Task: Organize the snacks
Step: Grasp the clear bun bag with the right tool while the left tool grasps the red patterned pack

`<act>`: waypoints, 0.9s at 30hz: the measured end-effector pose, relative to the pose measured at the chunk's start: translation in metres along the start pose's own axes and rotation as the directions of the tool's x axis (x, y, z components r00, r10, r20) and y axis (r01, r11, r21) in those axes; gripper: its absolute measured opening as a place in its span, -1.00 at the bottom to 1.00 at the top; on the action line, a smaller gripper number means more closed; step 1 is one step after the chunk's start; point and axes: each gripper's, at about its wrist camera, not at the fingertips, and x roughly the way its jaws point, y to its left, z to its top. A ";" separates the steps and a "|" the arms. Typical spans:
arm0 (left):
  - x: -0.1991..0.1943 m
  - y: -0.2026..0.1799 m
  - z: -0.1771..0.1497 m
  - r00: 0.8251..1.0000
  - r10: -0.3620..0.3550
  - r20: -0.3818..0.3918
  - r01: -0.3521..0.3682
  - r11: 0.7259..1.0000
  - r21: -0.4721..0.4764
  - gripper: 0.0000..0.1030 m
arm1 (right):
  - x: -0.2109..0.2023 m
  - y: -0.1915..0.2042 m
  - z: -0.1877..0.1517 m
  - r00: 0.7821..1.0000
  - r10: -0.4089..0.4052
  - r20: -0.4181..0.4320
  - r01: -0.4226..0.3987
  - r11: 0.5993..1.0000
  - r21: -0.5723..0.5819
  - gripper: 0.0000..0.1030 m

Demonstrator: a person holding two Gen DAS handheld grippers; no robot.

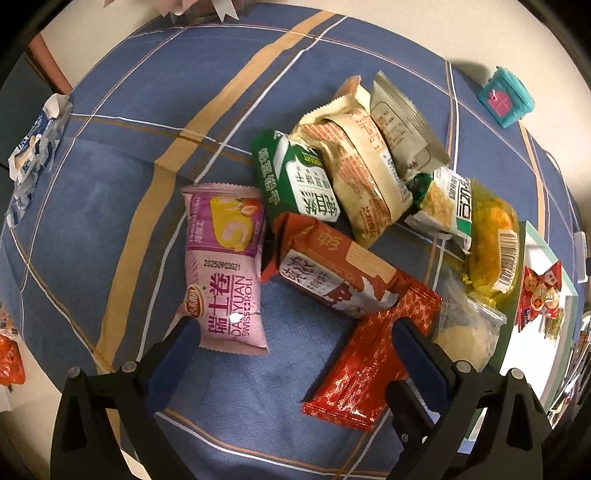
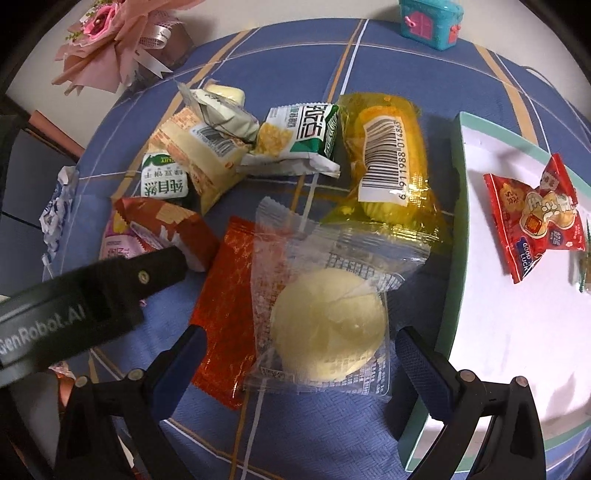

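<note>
A pile of wrapped snacks lies on a blue plaid cloth. My left gripper (image 1: 295, 332) is open above the cloth, between a pink Swiss roll pack (image 1: 225, 269) and a red foil sachet (image 1: 373, 362), with a brown wafer pack (image 1: 332, 266) just ahead. My right gripper (image 2: 299, 343) is open, its fingers on either side of a clear-wrapped pale round cake (image 2: 328, 325), not closed on it. The red sachet (image 2: 229, 295) lies partly under that cake. A white tray (image 2: 517, 295) with a mint rim holds a red candy pack (image 2: 535, 218).
Green (image 1: 295, 177), beige (image 1: 362, 177), grey (image 1: 402, 125), green-white (image 2: 295, 140) and yellow (image 2: 388, 162) packs crowd the middle. A teal toy house (image 2: 432, 20) and a pink bouquet (image 2: 107, 40) stand at the far edge. A crumpled blue-white wrapper (image 1: 33, 147) lies at left. The left gripper's body (image 2: 92, 295) reaches in from the left.
</note>
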 end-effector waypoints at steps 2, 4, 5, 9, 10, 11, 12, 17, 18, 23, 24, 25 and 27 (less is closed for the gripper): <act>0.001 -0.004 0.000 1.000 -0.004 0.000 0.004 1.000 0.009 1.00 | 0.000 -0.002 0.000 1.000 0.003 0.001 -0.003 1.000 0.003 0.97; 0.001 -0.008 0.000 1.000 -0.010 -0.001 0.010 1.000 0.019 1.00 | -0.004 -0.007 0.002 1.000 0.001 0.005 -0.001 1.000 0.008 0.92; 0.002 -0.010 0.000 1.000 -0.015 -0.003 0.016 1.000 0.025 1.00 | -0.006 -0.009 0.003 1.000 -0.008 0.010 0.008 1.000 0.014 0.85; 0.005 -0.018 -0.001 1.000 -0.028 -0.013 0.029 0.999 0.028 1.00 | -0.018 -0.022 0.005 1.000 -0.020 0.014 0.020 0.999 0.040 0.59; 0.005 -0.020 -0.001 1.000 -0.028 -0.014 0.028 0.999 0.027 1.00 | -0.018 -0.025 0.005 1.000 -0.019 0.014 0.019 0.999 0.048 0.52; 0.006 -0.022 -0.001 1.000 -0.026 -0.015 0.026 0.999 0.027 1.00 | -0.019 -0.028 0.005 1.000 -0.014 0.013 0.013 0.998 0.056 0.48; 0.006 -0.023 0.000 1.000 -0.025 -0.018 0.026 0.999 0.027 1.00 | -0.019 -0.030 0.006 1.000 -0.008 0.012 0.007 0.998 0.061 0.47; 0.016 -0.035 0.001 0.999 -0.028 -0.032 0.029 0.999 0.029 1.00 | -0.021 -0.037 0.006 1.000 -0.006 0.012 0.005 0.997 0.074 0.27; 0.018 -0.035 0.001 0.999 -0.027 -0.033 0.028 0.999 0.031 1.00 | -0.022 -0.040 0.007 1.000 -0.003 0.011 0.002 0.997 0.080 0.25; 0.021 -0.046 0.001 0.999 -0.032 -0.041 0.034 0.998 0.045 0.99 | -0.026 -0.052 0.008 1.000 0.022 0.012 -0.024 0.994 0.109 0.17; 0.021 -0.047 0.000 0.998 -0.035 -0.042 0.037 0.998 0.048 1.00 | -0.026 -0.054 0.008 1.000 0.025 0.011 -0.026 0.993 0.111 0.17; 0.021 -0.049 0.000 0.998 -0.036 -0.043 0.038 0.998 0.051 1.00 | -0.028 -0.057 0.008 1.000 0.026 0.009 -0.027 0.993 0.113 0.17; 0.022 -0.053 0.000 0.998 -0.036 -0.046 0.039 0.998 0.056 0.99 | -0.030 -0.060 0.008 1.000 0.025 0.003 -0.025 0.993 0.111 0.17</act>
